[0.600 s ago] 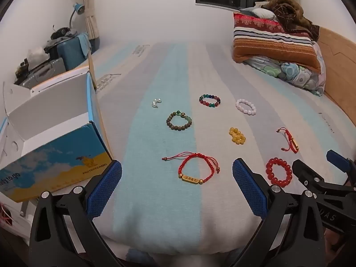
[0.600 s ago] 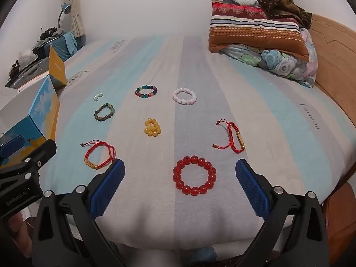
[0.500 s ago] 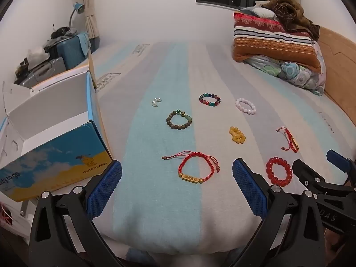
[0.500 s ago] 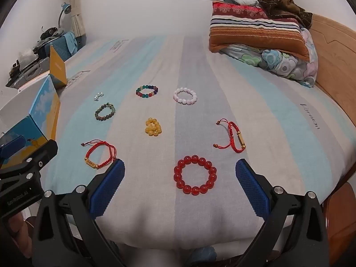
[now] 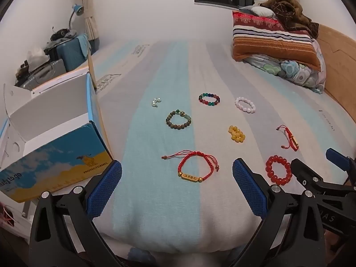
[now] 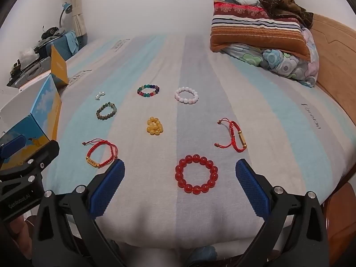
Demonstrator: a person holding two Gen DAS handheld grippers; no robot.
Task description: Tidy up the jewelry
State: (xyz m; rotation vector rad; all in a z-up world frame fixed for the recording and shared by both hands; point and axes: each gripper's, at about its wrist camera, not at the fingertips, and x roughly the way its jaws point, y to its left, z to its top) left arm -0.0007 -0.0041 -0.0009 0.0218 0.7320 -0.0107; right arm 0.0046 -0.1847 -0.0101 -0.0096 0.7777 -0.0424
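Note:
Several bracelets lie spread on a striped bed. In the left wrist view my left gripper [image 5: 176, 189] is open, hovering over the near edge just short of a red cord bracelet with a gold bar [image 5: 192, 166]. An open blue and yellow box [image 5: 53, 153] stands to its left. In the right wrist view my right gripper [image 6: 179, 188] is open above a red bead bracelet [image 6: 196, 174]. A second red cord bracelet [image 6: 233, 136] lies to the right, and amber beads [image 6: 155, 126], a dark green bracelet [image 6: 106, 110], a multicolour bracelet [image 6: 148, 90], a white bracelet [image 6: 186, 95] and small pearls [image 6: 100, 95] lie farther off.
Stacked pillows and a brown blanket [image 5: 273, 42] sit at the far right by a wooden headboard [image 6: 333, 49]. Suitcases and clutter [image 5: 55, 55] stand beyond the box on the left, under a blue lamp [image 5: 76, 10]. The bed's near edge drops away under both grippers.

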